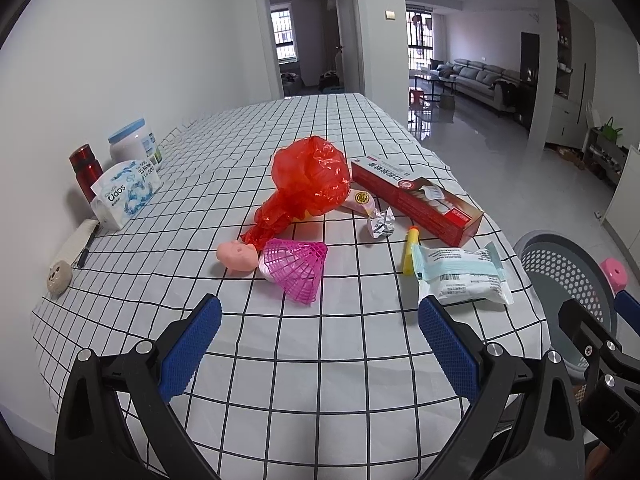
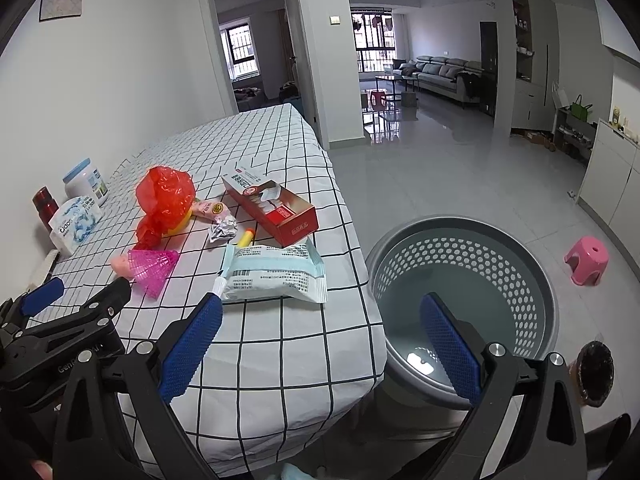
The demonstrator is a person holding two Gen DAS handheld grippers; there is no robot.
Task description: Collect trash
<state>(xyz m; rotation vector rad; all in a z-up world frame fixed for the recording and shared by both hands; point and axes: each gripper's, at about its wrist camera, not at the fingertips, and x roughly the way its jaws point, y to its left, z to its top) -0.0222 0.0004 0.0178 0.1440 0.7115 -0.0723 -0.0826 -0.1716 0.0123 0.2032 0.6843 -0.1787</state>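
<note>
Grey perforated plastic: laundry-style basket (image 2: 464, 280) on the floor, just beside the near corner of the table (image 2: 280, 352), nothing seen inside. Taken as landmark.

Left of basket, on the checked cloth:
- white-and-teal wipes packet (image 2: 276, 274), nearest to basket, flat by the table edge
- red carton (image 2: 276, 208), open-ended, beyond the packet
- yellow foam dart (image 2: 244, 237) and crumpled foil ball (image 2: 222, 230), between packet and carton
- pink mesh shuttlecock (image 1: 298, 266), farther left, touching a pink doll head (image 1: 236, 255)
- red plastic bag (image 1: 308, 180), bunched, beyond the shuttlecock, well apart from basket
- pink sachet (image 1: 360, 200), tucked against the bag

Farthest from basket, along the wall: tissue pack (image 1: 124, 192), red flask (image 1: 86, 170), white jar (image 1: 134, 144).

Right gripper (image 2: 320, 340): spread wide, empty, one blue pad over the table corner just short of the packet, other pad over the basket's mouth.

Left gripper (image 1: 320, 344): spread wide, empty, above bare cloth left of basket; shuttlecock ahead between the pads' lines, not touching; packet just beyond the right-hand pad.

Pink stool (image 2: 586, 260) on the floor right of basket.
</note>
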